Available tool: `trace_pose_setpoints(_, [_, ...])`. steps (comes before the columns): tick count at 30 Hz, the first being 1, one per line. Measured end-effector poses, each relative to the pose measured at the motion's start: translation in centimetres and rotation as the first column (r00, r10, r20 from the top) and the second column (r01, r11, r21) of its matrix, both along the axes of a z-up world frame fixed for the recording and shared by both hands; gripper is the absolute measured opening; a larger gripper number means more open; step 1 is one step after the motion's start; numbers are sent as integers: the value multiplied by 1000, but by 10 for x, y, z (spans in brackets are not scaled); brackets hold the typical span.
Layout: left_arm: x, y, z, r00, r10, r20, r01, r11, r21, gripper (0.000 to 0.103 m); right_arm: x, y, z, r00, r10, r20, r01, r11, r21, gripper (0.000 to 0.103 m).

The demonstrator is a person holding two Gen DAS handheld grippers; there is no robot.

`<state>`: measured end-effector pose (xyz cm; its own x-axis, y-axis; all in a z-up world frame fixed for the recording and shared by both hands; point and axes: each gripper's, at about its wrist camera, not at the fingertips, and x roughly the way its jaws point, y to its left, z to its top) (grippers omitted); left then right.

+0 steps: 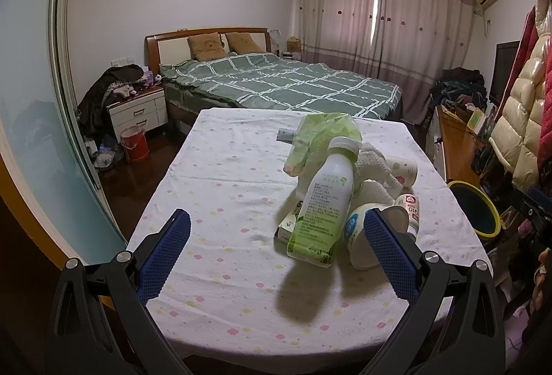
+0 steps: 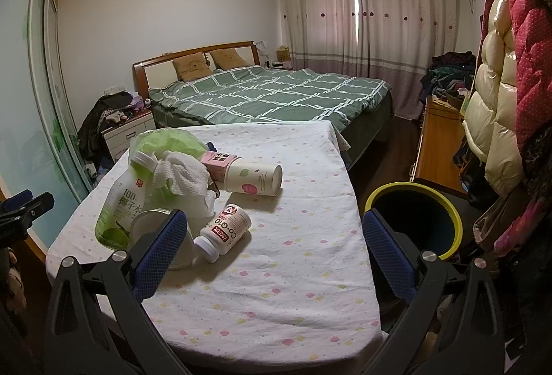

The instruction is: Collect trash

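Our left gripper (image 1: 276, 254) and right gripper (image 2: 276, 257) hover spread wide and empty above the table (image 2: 293, 288), nothing yet collected, as we judge the first reach must close on the supplement bottle (image 2: 226, 231), lying cap-toward-us, long axis running away rightward, beside the yellow-rimmed bin (image 2: 452, 216).

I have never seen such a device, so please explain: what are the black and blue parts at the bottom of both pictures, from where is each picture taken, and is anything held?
They are hand-held grippers, one in each of a person's hands; each picture comes from a camera on one gripper, looking along its fingers. The left gripper and right gripper are both open and hold nothing. On the cloth-covered table lies trash: a coconut water bottle, a crumpled paper towel, a green plastic bag, a supplement bottle, a paper cup and a paper canister. A yellow-rimmed bin stands beside the table.
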<state>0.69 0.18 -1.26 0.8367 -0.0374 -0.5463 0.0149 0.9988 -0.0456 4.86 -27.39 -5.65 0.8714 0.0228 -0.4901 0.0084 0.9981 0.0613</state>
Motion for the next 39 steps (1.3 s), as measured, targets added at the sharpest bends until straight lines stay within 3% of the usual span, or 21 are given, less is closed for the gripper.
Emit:
trace_pose_setpoints(31, [6,3,-13,1000,1,-20,-2,1000,-7,99,21,10,-8,999,16,-33,-17,1000,-9,97])
trace_pose_setpoints(39, [16,17,-21,999,33,-42,-34,999,-17,99,53,31,-3,993,99,-58,-100,995,-5,97])
